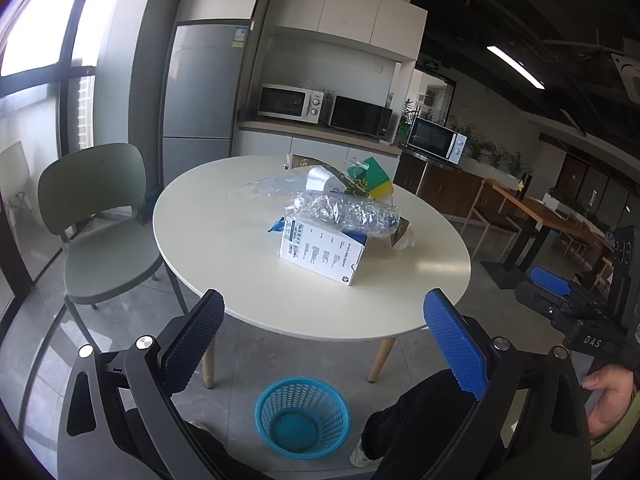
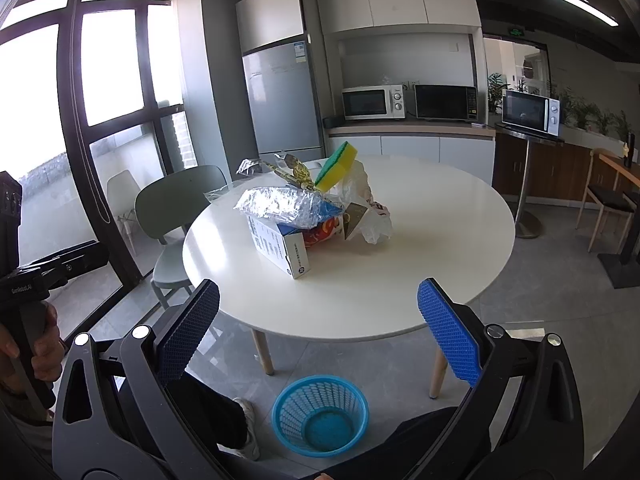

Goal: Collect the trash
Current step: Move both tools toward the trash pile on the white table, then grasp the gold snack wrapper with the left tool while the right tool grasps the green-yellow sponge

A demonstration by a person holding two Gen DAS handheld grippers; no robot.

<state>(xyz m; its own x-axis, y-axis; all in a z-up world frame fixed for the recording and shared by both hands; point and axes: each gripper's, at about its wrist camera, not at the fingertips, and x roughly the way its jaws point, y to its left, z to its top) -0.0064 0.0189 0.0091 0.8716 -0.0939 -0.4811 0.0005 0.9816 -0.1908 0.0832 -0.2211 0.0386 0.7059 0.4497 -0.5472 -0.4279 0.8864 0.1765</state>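
Observation:
A heap of trash lies on the round white table: a white printed carton, crinkled clear plastic wrap draped over it, a green-and-yellow sponge, patterned wrappers and a clear plastic bag. A blue mesh bin stands on the floor under the table's near edge. My left gripper is open and empty, back from the table. My right gripper is also open and empty, equally far back.
A green chair is tucked at the table's left. The person's dark trouser legs and a white shoe flank the bin. A fridge, a counter with microwaves and wooden furniture stand behind.

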